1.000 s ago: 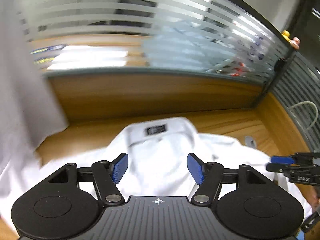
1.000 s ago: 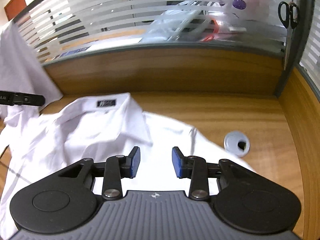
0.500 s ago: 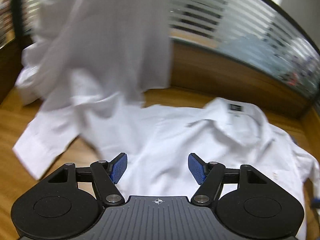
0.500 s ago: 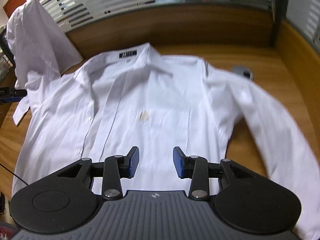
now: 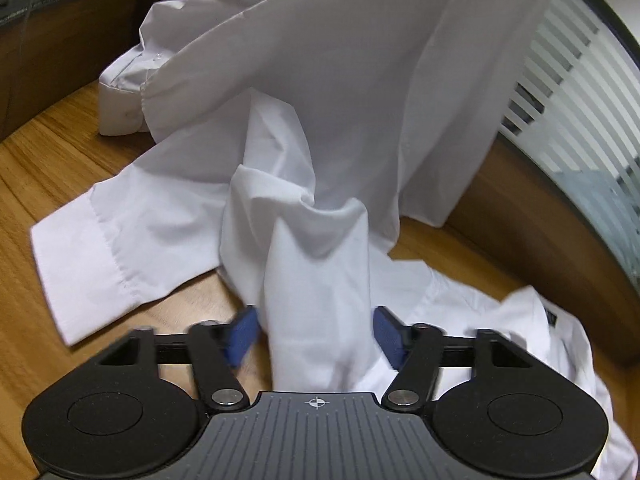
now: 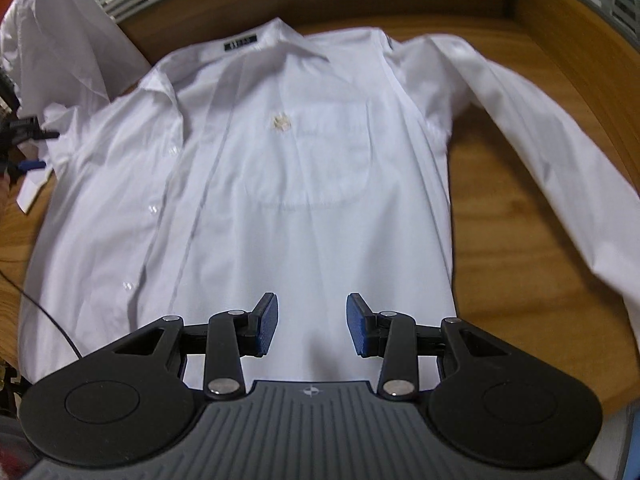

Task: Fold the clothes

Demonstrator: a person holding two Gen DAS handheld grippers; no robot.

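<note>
A wooden desk (image 6: 520, 240) carries everything, walled at the back by a wooden panel topped with striped frosted glass (image 5: 580, 80). At the left of the desk a second white garment (image 5: 340, 60) hangs down from above and drapes onto the surface; its folds crowd the view just beyond the left tool and lie over part of the spread sleeve. A thin black cable (image 6: 44, 308) trails along the desk's left edge.

The white shirt (image 6: 300, 180) lies flat on the desk, front up, its long axis running away from the right tool: collar and dark neck label (image 6: 239, 43) at the far end, hem at the near end. Its right-hand sleeve (image 6: 540, 140) stretches out diagonally towards the near right edge. The other sleeve (image 5: 140, 220) runs out to the left, its cuff flat on the wood.

The right tool (image 6: 312, 320) sits over the hem at the shirt's midline, its blue pads moderately apart with only flat cloth showing between them; it has hold of nothing. The left tool (image 5: 316, 332) is at the shirt's left shoulder side, pads wide apart, with a raised bunch of the sleeve's cloth (image 5: 316, 280) standing up between them. The pads flank the bunch; whether they press it I cannot tell.
</note>
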